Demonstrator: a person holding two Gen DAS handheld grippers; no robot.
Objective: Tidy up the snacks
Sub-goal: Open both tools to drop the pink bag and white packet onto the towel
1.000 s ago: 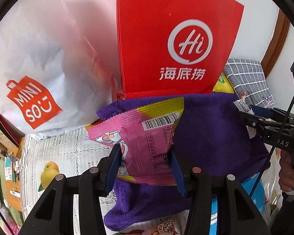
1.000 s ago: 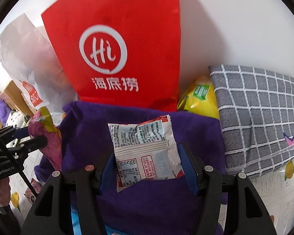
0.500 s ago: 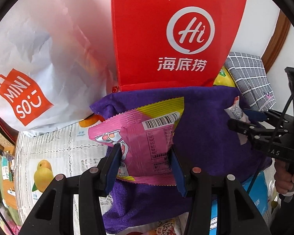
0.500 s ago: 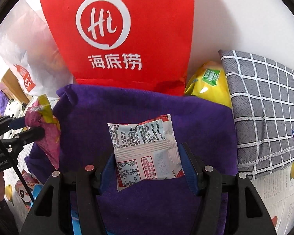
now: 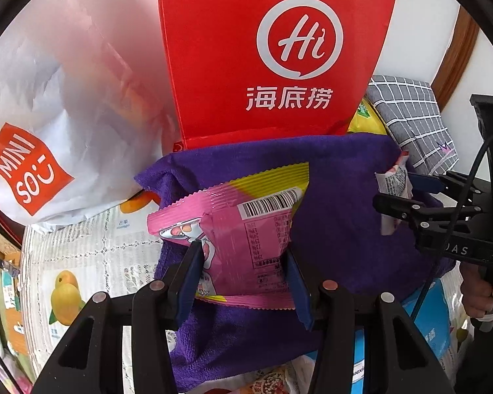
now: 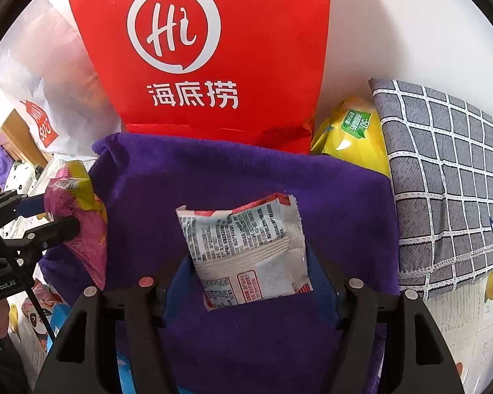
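Both packets are now hanging closer to the red bag (image 5: 272, 55) than a second ago, and the white packet (image 6: 246, 252) has tilted in its grip. On the left, the left gripper (image 5: 243, 279) is clamping the pink snack packet (image 5: 236, 239) between its blue pads, the packet's long axis running away from the camera, its barcode end pointing toward the red bag. It is hovering over the purple towel (image 5: 338, 203). To the right, the right gripper (image 6: 249, 282) is pinching the white packet by its lower end, its top leaning right, above the same towel beside the grey checked cushion (image 6: 450, 184).
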